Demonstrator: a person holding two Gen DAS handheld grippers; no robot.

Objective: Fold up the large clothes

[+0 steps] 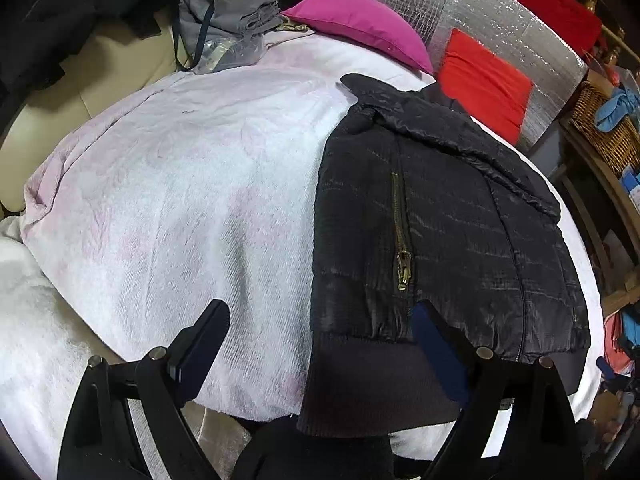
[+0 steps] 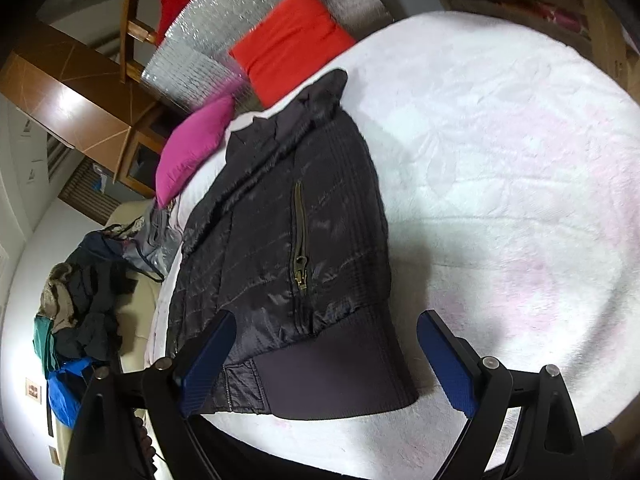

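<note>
A black quilted jacket (image 1: 440, 220) lies folded on a fluffy white-pink blanket (image 1: 180, 180), its brass pocket zipper (image 1: 402, 240) facing up and its ribbed hem (image 1: 360, 380) nearest me. My left gripper (image 1: 320, 312) is open over the jacket's left edge, with its right finger (image 1: 436, 352) above the hem and its left finger above bare blanket. In the right wrist view the same jacket (image 2: 280, 232) lies on the blanket (image 2: 500, 160). My right gripper (image 2: 328, 320) stands wide open with the hem (image 2: 332, 376) lying flat between its fingers, and the pads are not pressing on it.
A magenta cushion (image 1: 360, 24) and a red cushion (image 1: 484, 80) lean at the far end against a silver foil sheet (image 1: 480, 12). Folded grey clothing (image 1: 232, 16) and a heap of dark clothes (image 2: 84, 300) lie to the left. A wicker basket (image 1: 600, 128) stands at the right.
</note>
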